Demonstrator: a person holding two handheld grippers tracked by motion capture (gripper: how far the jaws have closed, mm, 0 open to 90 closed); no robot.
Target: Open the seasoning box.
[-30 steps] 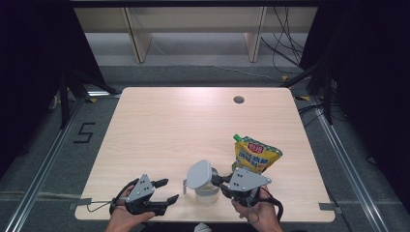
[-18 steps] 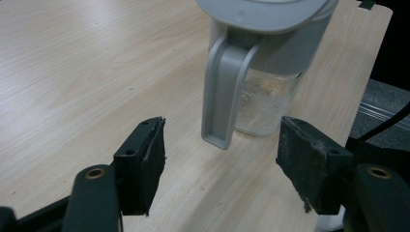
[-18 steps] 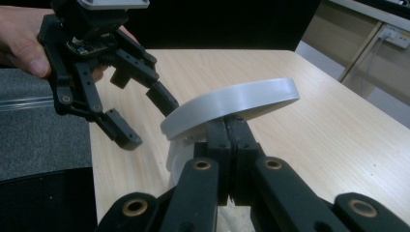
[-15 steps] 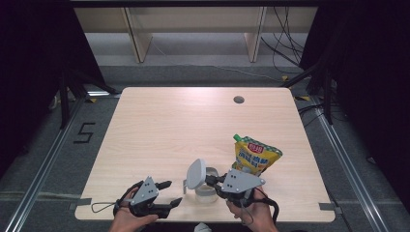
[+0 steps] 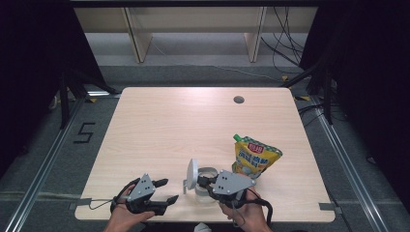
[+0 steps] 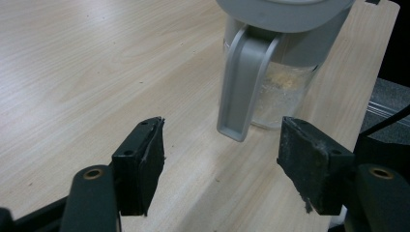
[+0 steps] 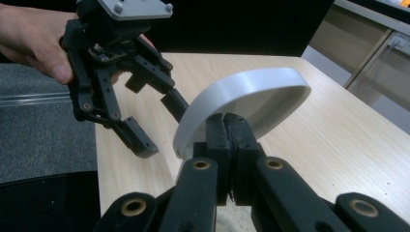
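Note:
A small clear container with a grey handle stands near the table's front edge. Its round grey lid is tipped up on edge above it. My right gripper is shut on the lid at its rim. My left gripper lies left of the container, open with nothing between its jaws. In the left gripper view the container sits just beyond the left gripper. A person's hand holds the left gripper in the right gripper view.
A yellow printed pouch lies just right of the container. The wooden table has a cable hole at the back right. The front edge runs close under both hands.
The right gripper has shifted slightly left with the lid, which now stands more on edge. The left gripper has stayed where it was.

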